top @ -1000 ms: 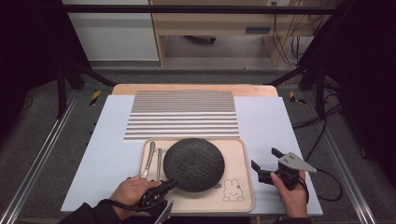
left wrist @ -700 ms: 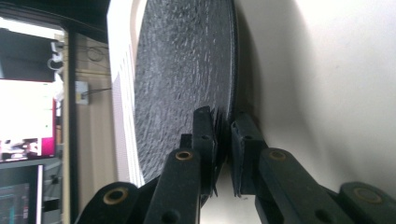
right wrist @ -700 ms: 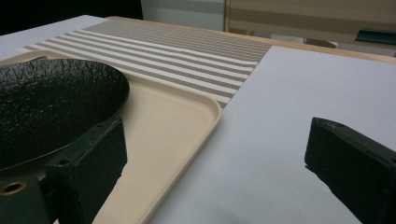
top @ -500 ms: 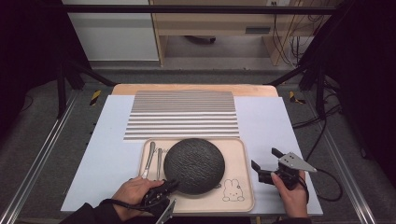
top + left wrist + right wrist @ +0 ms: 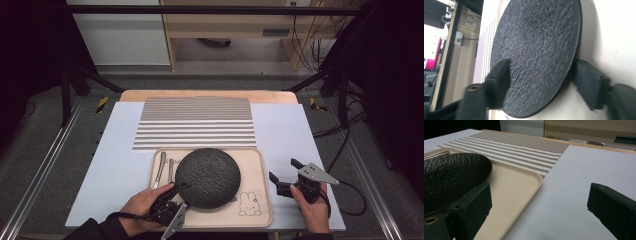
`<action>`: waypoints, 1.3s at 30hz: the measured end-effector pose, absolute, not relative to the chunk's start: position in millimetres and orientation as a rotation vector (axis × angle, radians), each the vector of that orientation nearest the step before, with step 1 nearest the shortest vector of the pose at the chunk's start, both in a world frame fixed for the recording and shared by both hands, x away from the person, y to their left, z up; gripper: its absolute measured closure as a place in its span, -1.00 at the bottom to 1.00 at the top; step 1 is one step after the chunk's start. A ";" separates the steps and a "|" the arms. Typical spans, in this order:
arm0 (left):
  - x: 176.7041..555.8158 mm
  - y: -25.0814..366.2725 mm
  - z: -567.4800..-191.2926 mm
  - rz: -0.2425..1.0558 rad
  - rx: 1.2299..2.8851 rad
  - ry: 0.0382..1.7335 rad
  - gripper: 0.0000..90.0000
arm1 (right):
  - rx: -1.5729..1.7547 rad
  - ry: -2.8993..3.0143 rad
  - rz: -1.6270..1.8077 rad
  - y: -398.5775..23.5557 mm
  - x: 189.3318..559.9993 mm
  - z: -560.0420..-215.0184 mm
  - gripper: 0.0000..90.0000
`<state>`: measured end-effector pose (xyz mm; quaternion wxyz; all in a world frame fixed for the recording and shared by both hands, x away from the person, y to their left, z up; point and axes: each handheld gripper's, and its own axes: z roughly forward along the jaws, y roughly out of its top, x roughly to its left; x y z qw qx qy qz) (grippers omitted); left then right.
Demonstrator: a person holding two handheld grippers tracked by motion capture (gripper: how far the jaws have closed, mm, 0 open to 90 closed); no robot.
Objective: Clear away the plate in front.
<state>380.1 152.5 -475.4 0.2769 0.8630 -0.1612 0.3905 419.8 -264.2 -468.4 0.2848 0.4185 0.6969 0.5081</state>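
At the tray's (image 5: 260, 165) near left corner, the left gripper (image 5: 176, 192) straddled the near rim of the black plate (image 5: 208, 177); its jaws had just been opening and stood wide, pads clear of the rim. The plate lay flat at the tray's middle. Off the tray's right edge, the right gripper (image 5: 283, 175) hung open and empty. Cutlery (image 5: 164, 167) lay along the tray's left edge, a striped mat (image 5: 195, 122) beyond.

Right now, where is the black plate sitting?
In the high view the black plate lies on the beige tray, toward its left, right of the cutlery and left of the rabbit drawing.
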 end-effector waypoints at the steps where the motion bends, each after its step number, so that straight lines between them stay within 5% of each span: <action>1: 379.7 152.5 -475.1 1.045 2.319 -0.428 -0.44 | 1.120 1.864 1.359 -264.2 419.9 -468.4 -0.87; 39: 371.6 134.5 -443.5 0.891 2.156 -0.341 -0.84 | 1.116 1.860 1.360 -264.8 419.4 -467.9 -0.88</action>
